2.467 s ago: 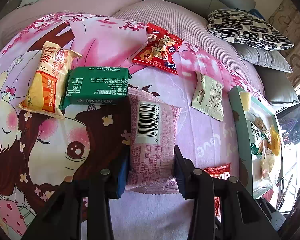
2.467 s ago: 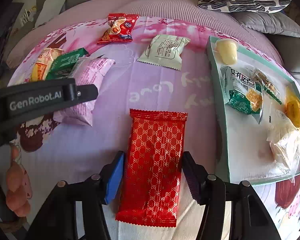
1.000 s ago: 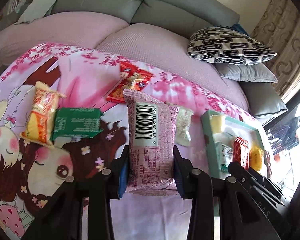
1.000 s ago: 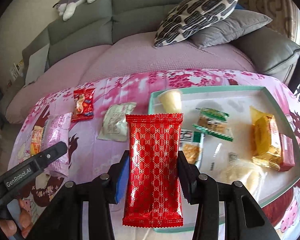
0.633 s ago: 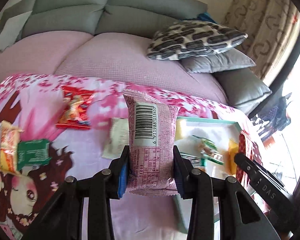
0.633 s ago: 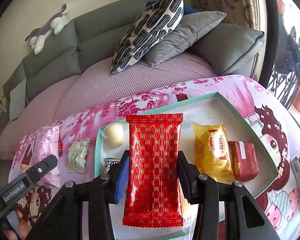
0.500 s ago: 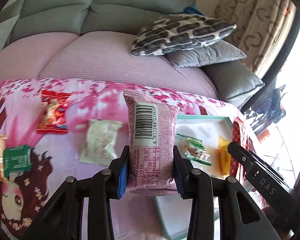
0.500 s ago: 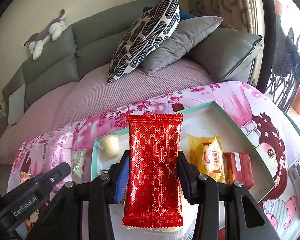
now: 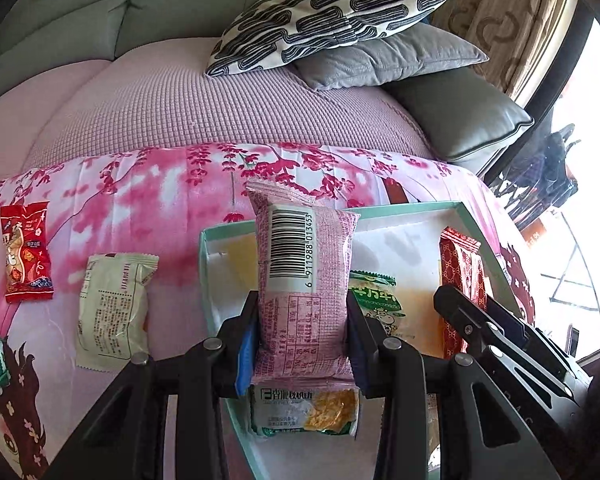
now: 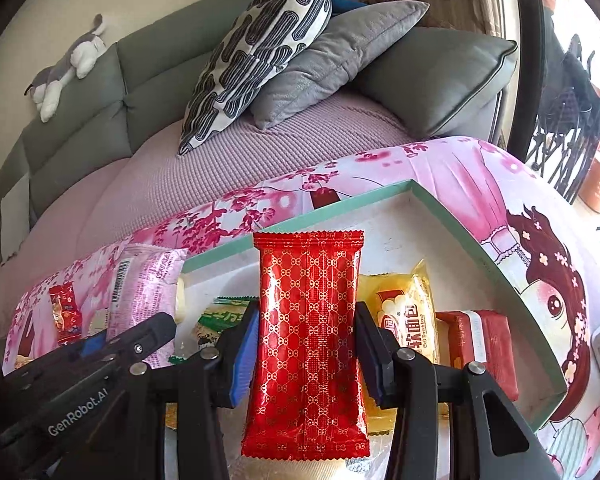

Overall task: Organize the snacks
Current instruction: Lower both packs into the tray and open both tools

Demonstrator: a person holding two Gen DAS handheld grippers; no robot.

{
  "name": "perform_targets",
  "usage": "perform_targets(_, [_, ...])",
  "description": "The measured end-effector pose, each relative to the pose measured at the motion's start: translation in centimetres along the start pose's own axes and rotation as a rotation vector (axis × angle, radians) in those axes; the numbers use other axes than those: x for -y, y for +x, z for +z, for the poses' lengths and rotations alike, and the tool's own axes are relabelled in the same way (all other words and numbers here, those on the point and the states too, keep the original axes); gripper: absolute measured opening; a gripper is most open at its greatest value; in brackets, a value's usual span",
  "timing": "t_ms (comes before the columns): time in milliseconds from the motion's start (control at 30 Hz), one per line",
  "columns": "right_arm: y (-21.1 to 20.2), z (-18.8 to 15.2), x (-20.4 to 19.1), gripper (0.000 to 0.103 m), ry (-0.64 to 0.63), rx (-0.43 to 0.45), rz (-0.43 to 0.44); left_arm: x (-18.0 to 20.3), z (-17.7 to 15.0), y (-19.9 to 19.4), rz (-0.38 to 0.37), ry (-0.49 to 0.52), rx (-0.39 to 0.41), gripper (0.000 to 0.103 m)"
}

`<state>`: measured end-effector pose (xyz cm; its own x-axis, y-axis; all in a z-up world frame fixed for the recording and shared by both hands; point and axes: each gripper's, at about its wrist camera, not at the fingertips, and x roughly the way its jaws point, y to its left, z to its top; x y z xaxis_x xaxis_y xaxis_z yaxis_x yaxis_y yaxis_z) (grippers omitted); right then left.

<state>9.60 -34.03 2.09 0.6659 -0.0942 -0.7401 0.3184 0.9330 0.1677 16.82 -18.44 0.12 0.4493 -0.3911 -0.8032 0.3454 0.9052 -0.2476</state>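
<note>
The left gripper [image 9: 302, 340] is clamped on a pink snack packet [image 9: 303, 280] with its barcode up, held above the near-left part of the teal-rimmed tray [image 9: 404, 209]; the right gripper [image 10: 306, 354] is clamped on a red foil packet [image 10: 306, 340] above the tray's middle. Beneath them the tray holds a green-and-white cracker pack [image 9: 304, 414], a green-striped packet [image 9: 374, 296], a yellow bread packet [image 10: 408, 320] and a dark red box [image 10: 480, 344] by its right edge. Left of the tray, a pale packet [image 9: 114, 312] and a small red packet [image 9: 26, 258] lie on the pink cartoon-print cloth [image 9: 148, 184]. Behind stand a lilac-covered grey sofa [image 10: 148, 68], a patterned cushion [image 9: 332, 8], a grey cushion [image 10: 328, 60] and a plush toy [image 10: 68, 64].
</note>
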Motion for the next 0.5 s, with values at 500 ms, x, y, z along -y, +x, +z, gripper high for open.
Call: perform_targets(500, [0.18,-0.21,0.13,0.056,-0.003,-0.04,-0.044,0.31,0.06,-0.15,0.049,0.0,-0.025,0.051])
